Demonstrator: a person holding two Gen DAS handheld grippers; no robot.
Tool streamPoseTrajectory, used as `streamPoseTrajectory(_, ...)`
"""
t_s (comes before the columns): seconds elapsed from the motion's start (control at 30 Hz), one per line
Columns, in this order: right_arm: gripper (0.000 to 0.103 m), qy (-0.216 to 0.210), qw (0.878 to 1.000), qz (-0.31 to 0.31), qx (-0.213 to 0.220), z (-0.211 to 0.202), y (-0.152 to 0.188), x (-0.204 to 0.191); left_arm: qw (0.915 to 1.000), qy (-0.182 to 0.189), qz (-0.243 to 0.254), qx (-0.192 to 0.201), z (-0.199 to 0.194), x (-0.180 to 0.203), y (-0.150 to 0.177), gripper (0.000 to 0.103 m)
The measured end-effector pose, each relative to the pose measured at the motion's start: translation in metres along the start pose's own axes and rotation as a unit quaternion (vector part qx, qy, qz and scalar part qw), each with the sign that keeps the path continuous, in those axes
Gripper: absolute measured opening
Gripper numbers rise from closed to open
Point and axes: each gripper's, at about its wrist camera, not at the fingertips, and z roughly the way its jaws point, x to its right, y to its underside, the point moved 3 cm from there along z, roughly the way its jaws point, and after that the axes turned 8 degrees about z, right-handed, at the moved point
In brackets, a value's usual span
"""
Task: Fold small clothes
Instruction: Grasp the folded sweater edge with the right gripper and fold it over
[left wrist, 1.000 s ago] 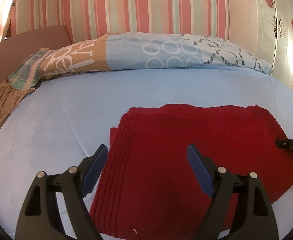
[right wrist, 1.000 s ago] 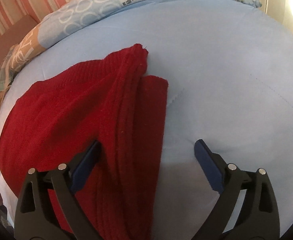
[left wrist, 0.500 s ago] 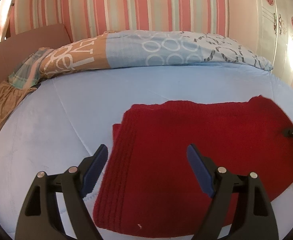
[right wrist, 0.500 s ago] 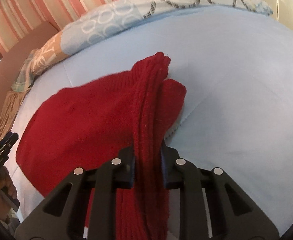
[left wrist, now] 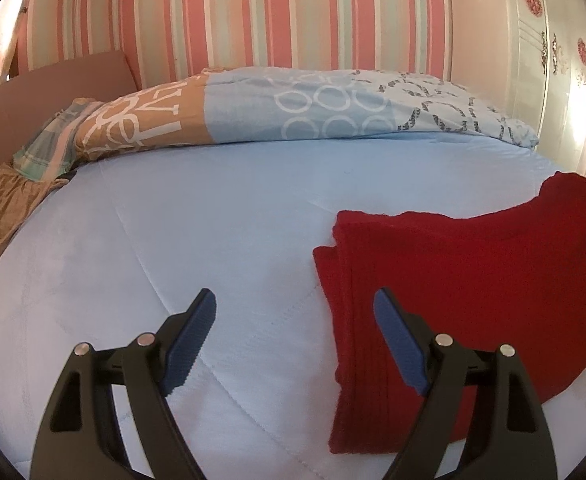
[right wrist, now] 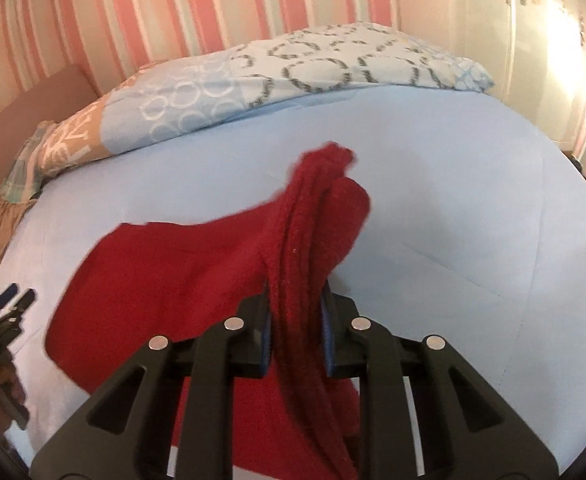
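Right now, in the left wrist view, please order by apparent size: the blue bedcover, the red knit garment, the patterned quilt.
1. blue bedcover, clearly largest.
2. red knit garment.
3. patterned quilt.
The last two look similar; the garment lies nearer the camera, so their order is unsure.

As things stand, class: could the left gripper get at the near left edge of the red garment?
Probably yes. The left gripper is open, and the red garment has its ribbed edge beside the right finger on the bedspread, nothing between.
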Motion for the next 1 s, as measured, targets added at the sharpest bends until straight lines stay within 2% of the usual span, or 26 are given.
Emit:
streamPoseTrajectory(0.13, 0.019, -0.042, 0.999, -0.011, 0.003, -0.012, -0.009, -0.05, 1.0, 0.002, -0.008, 0.002, -0.002, -0.004, 0.0, 0.082)
streamPoseTrajectory(0.27, 0.019, -0.097, 0.995, -0.013, -0.015, -0.007, -0.011, -0.111, 0.9999, 0.0, -0.014, 0.004, -0.005, -0.013, 0.001, 0.082)
streamPoseTrajectory(0.37, 0.019, -0.122, 0.992, -0.016, -0.026, 0.003, -0.006, -0.154, 0.9997, -0.002, -0.022, 0.003, -0.007, -0.024, 0.003, 0.082)
streamPoseTrajectory(0.5, 0.019, -0.129, 0.991, -0.024, -0.03, 0.021, 0.002, -0.196, 0.9995, -0.005, -0.03, 0.007, -0.01, -0.039, 0.003, 0.082)
streamPoseTrajectory(0.67, 0.019, -0.112, 0.993, -0.027, -0.035, 0.053, 0.031, -0.238, 0.9992, -0.007, -0.039, 0.011, -0.015, -0.059, 0.001, 0.082)
streamPoseTrajectory(0.87, 0.02, -0.034, 0.998, -0.044, -0.037, 0.1, 0.085, -0.278, 0.9987, -0.025, -0.045, 0.008, -0.02, -0.091, 0.006, 0.082)
streamPoseTrajectory(0.97, 0.026, -0.012, 0.997, -0.064, -0.047, 0.106, 0.1, -0.286, 0.9987, -0.027, -0.044, 0.004, -0.023, -0.104, 0.011, 0.082)
streamPoseTrajectory(1.0, 0.033, -0.014, 0.996, -0.071, -0.044, 0.103, 0.102, -0.287, 0.9987, -0.026, -0.044, 0.003, -0.023, -0.106, 0.012, 0.082)
